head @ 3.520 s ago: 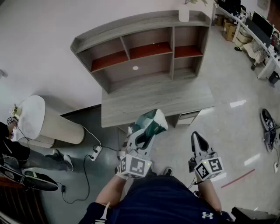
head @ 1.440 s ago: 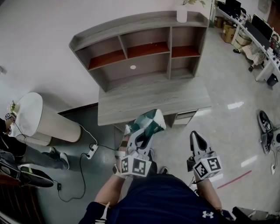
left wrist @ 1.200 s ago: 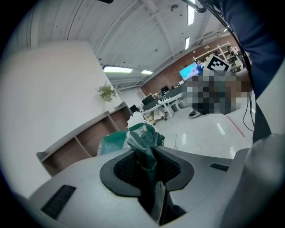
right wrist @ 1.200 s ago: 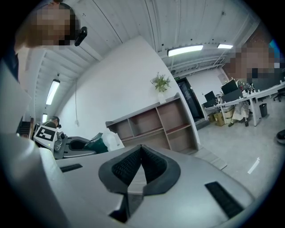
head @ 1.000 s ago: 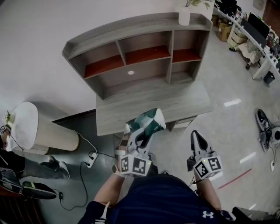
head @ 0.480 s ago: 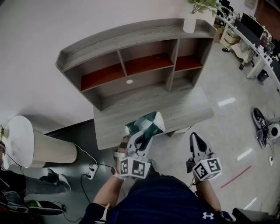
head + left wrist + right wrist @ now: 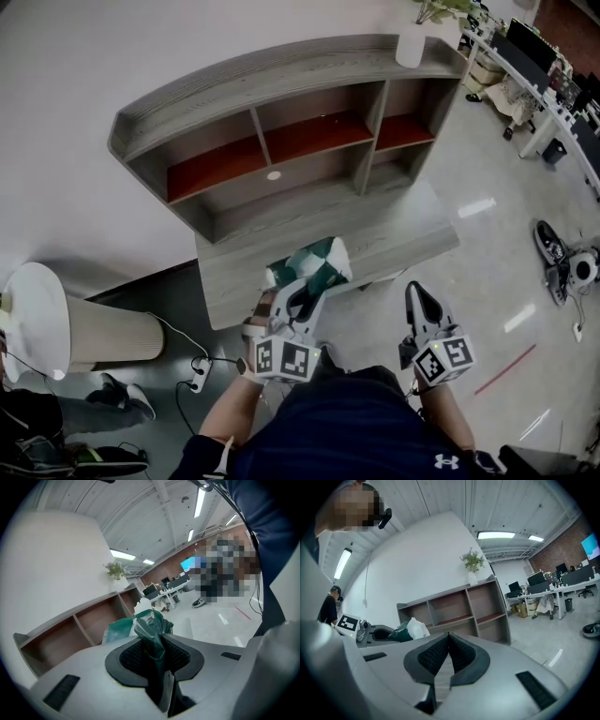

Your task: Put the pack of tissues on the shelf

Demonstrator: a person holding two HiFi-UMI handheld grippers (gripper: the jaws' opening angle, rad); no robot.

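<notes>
Green-and-white plastic wrapping marks the pack of tissues, which in the head view is held off the floor at the near edge of the grey wood-grain table, in front of the person's body. The left gripper is pinching the near end of the pack. The right gripper hangs level to the right of it, well apart from the pack and over the glossy floor. The shelf stands on the far side of the table against the white wall, with red-brown boards inside its compartments and a white vase on its top right corner. A white cylindrical stand sits to the left of the table. In the left gripper view, the jaws are closed on a bunched fold of the green wrapper, and the rest of the pack sticks out past the jaw tips. The shelf compartments appear beyond it to the left. In the right gripper view, the jaws are pressed together at their tips with nothing between them. The shelf sits straight ahead, and the pack and the left gripper are visible low at the left.
</notes>
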